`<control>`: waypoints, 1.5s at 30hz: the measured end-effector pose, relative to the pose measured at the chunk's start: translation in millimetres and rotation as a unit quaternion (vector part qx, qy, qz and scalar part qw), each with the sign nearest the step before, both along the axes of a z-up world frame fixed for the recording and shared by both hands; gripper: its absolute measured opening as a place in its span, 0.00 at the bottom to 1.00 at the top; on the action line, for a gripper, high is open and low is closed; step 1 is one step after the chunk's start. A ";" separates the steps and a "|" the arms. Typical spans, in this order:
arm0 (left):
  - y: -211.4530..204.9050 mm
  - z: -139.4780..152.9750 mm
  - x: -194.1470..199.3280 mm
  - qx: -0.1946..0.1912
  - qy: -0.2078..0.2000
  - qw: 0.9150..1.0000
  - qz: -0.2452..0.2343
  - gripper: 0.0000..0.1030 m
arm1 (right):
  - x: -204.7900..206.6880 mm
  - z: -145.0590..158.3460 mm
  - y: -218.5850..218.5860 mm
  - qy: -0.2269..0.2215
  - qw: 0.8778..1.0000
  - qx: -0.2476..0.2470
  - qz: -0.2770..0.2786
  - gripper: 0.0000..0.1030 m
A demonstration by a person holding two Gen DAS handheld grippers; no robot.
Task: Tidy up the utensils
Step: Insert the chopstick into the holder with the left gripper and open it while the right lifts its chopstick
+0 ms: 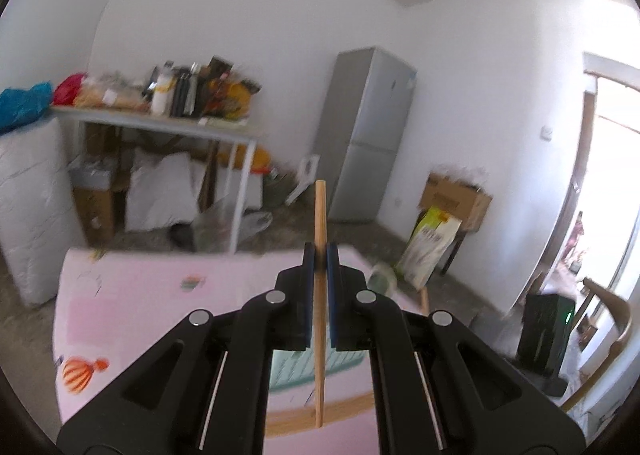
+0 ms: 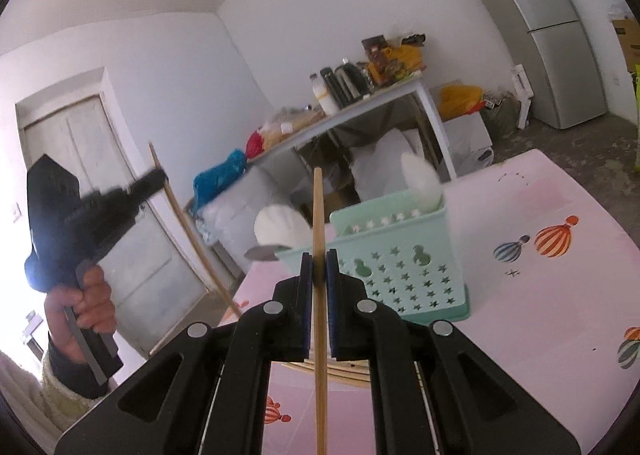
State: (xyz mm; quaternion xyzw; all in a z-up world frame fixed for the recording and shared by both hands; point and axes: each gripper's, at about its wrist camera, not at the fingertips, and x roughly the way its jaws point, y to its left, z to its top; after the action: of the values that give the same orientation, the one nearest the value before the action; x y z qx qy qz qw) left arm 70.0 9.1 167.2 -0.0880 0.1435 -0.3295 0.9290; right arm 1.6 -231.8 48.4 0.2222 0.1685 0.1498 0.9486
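Ahead of me the table (image 2: 540, 295) wears a pink cloth printed with hot-air balloons, and on it stands a mint-green utensil caddy (image 2: 400, 267) with star cut-outs. White spoons (image 2: 420, 183) poke up from its far compartment, and another white utensil (image 2: 280, 227) with a metal one just beside it leans out over its left rim. Beyond it a grey side table (image 2: 360, 107) is crowded with bottles and bags, with a silver fridge (image 2: 560, 35) against the wall at right.

My right gripper (image 2: 319, 267) is clamped on a wooden chopstick (image 2: 318, 215), which runs upright between the blue pads, its upper end rising in front of the caddy's left corner. My left gripper (image 1: 319, 255) is likewise clenched on a second chopstick (image 1: 321, 211), standing upright above the table's far edge (image 1: 160, 255), with the caddy partly showing under it.

In the right wrist view my left hand (image 2: 86, 307) grips its handle at the left, off the table's edge, the gripper pointing roughly level and its chopstick tilted, well apart from the caddy.
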 end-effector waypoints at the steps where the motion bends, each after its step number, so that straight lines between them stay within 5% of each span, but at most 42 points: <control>1: -4.9 7.4 1.8 -0.008 -0.009 1.000 -0.003 0.04 | -3.1 0.1 -2.1 -0.002 1.000 0.003 -0.002 0.07; 12: -66.4 40.1 46.3 -0.046 -0.075 0.995 0.049 0.04 | -8.5 -7.0 -14.4 0.005 0.999 0.033 0.000 0.07; 28: -112.6 -31.5 72.2 0.062 -0.031 0.994 0.081 0.05 | -4.9 -16.4 -27.8 0.012 0.998 0.054 -0.003 0.07; 33: -103.9 -32.8 58.0 0.064 -0.031 0.994 0.082 0.31 | -5.9 -15.7 -26.6 0.012 0.999 0.051 -0.007 0.07; 45: -72.4 -35.5 9.8 0.062 -0.025 0.997 0.044 0.63 | -11.9 -2.0 -24.6 -0.004 0.999 0.024 -0.027 0.07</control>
State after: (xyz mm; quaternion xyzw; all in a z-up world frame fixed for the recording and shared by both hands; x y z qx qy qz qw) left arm 79.8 -63.3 131.7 -0.0282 0.1359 -0.2809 0.9497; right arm -10.3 -256.4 46.4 0.2487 0.1551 0.1287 0.9474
